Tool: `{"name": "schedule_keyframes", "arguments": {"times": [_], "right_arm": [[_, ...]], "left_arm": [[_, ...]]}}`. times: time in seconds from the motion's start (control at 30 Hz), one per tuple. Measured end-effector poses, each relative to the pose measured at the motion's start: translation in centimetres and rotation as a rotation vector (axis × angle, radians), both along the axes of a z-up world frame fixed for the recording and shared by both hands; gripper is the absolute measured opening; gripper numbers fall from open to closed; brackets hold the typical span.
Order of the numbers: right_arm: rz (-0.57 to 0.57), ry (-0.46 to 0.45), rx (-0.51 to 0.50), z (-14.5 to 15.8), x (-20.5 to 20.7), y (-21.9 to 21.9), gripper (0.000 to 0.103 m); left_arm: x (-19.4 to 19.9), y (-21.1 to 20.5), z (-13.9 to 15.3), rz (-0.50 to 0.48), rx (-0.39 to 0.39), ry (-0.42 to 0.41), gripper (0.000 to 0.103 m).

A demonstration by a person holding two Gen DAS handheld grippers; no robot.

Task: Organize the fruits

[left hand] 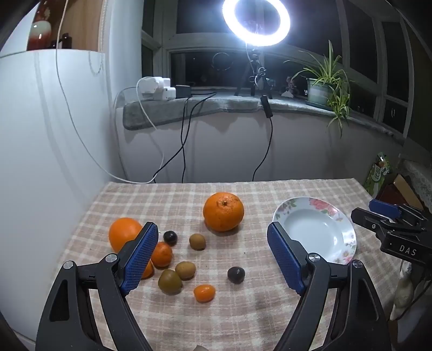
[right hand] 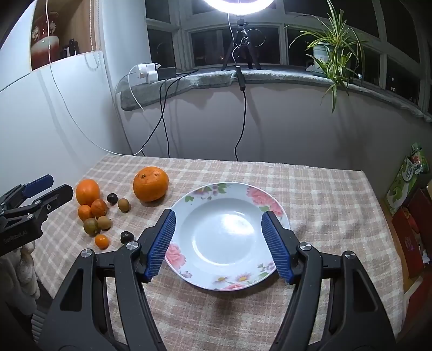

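A large orange [left hand: 223, 212] [right hand: 150, 184] sits mid-table on the checked cloth [left hand: 162, 199]. To its left lie a second orange [left hand: 124, 233] [right hand: 87, 192], a small tangerine [left hand: 161, 254], several brown-green kiwi-like fruits [left hand: 170, 281], two dark round fruits [left hand: 236, 274] and a kumquat [left hand: 204, 293]. An empty flowered white plate [left hand: 310, 229] [right hand: 229, 186] stands at the right. My left gripper [left hand: 213, 259] [right hand: 51, 190] hovers open above the small fruits, holding nothing. My right gripper [right hand: 218, 245] [left hand: 375, 213] hovers open over the plate's near half, also holding nothing.
A white cabinet [left hand: 40, 135] borders the table's left edge. Cables [left hand: 186, 140] hang from the windowsill behind, where a ring light [left hand: 256, 21] and a potted plant [left hand: 324, 81] stand. Boxes and a green packet [right hand: 405, 183] sit off the table's right edge.
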State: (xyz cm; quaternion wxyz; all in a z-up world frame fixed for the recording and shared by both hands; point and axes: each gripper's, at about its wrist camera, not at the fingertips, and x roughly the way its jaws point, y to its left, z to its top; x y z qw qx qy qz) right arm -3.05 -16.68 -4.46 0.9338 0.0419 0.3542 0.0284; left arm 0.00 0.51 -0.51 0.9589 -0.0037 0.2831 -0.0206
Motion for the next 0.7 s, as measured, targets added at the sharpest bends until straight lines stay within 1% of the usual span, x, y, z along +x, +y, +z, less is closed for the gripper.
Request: {"name": "schedule_keyframes", "arguments": {"times": [0.03,0.13,0.2,0.27,0.3,0.47,0.7], "right_arm": [[0.000,-0.012,0.003,0.0,0.0,0.0,0.069],[0.002,-0.013,-0.002,-0.1,-0.1,-0.1,0.069],[0.005,-0.011,-0.002,-0.2,-0.2,-0.1,0.069],[0.005,-0.013,-0.003,-0.1,-0.1,0.6,0.069],[0.010,-0.015,-0.029,0.1,-0.1,0.8,0.069],[-0.001,-0.007,0.012,-0.2,0.6,0.4,0.069],[0.018,0.018,0.001,-0.8,1.1,0.7,0.069]], "left_arm": [[0.0,0.2,-0.1,0.000,-0.013,0.001,0.083],[0.3,0.9,-0.3,-0.008,-0.063,0.016,0.083],[0.3,1.4,-0.6,-0.010,-0.082,0.018,0.083],[0.2,1.4,-0.8,-0.003,-0.069,0.020,0.083],[0.2,1.4,-1.0,0.000,-0.061,0.021,0.083],[0.1,1.3,-1.3,0.000,-0.044,0.023,0.083],[0.5,2.0,-1.8,0.008,-0.054,0.042,0.083]]}}
